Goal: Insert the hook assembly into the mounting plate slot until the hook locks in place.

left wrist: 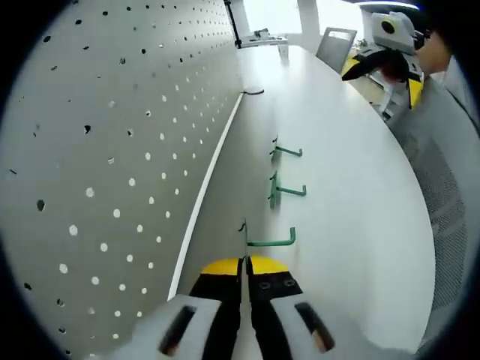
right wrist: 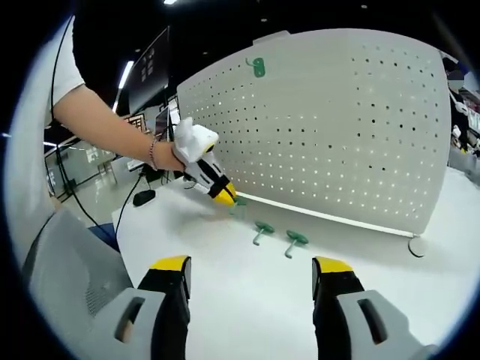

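On the white table (left wrist: 352, 225), close to the foot of the upright pegboard (left wrist: 112, 150), three green hooks lie loose: the nearest hook (left wrist: 271, 240), a middle hook (left wrist: 285, 190) and a far hook (left wrist: 285, 152). One green hook already on the board (right wrist: 258, 67) sits near its top edge, so at least three look left to fit. The left claw (left wrist: 246, 283) has its jaws pressed together right at the nearest hook, whether pinching it cannot be told; seen from the right gripper view, that hand reaches in low over the table's near-board edge. The right claw (right wrist: 251, 281) hangs back above the table with jaws spread wide, holding nothing.
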Motion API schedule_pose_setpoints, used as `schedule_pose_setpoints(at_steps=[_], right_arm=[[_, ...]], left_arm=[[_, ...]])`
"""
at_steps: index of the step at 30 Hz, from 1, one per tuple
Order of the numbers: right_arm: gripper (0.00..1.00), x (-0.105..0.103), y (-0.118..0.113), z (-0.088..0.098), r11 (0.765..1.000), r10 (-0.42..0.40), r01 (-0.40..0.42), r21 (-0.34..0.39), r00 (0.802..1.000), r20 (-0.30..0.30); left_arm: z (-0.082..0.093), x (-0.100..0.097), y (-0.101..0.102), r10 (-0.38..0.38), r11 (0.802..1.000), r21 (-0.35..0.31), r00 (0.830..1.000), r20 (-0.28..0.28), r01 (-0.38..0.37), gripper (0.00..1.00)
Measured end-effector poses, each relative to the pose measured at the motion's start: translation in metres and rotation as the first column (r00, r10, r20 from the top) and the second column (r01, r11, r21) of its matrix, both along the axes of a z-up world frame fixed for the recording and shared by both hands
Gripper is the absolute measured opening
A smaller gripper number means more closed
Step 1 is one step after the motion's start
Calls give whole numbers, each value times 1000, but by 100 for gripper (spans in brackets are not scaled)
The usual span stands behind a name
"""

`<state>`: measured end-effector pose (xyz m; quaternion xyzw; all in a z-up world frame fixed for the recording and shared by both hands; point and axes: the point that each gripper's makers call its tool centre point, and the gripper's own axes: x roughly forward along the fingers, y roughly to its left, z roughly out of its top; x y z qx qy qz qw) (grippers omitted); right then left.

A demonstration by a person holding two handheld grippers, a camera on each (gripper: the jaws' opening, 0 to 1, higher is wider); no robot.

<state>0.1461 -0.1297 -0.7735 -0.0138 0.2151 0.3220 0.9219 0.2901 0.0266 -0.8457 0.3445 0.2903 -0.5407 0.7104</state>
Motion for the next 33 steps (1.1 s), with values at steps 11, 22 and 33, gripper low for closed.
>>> schedule_pose_setpoints(at_steps=[11,22,33], right_arm=[[63,0,1,2,1000,2,-2,3,1000,5],[63,1,0,3,1000,-2,2,5,1000,9],[63,2,1,7,1000,-3,2,15,1000,19]], left_arm=[[17,-6,-4,26,997,-73,1000,16,-25,2],[38,-11,-10,103,980,-175,994,35,-95,1],[63,-17,-10,197,941,-289,979,44,-176,1]])
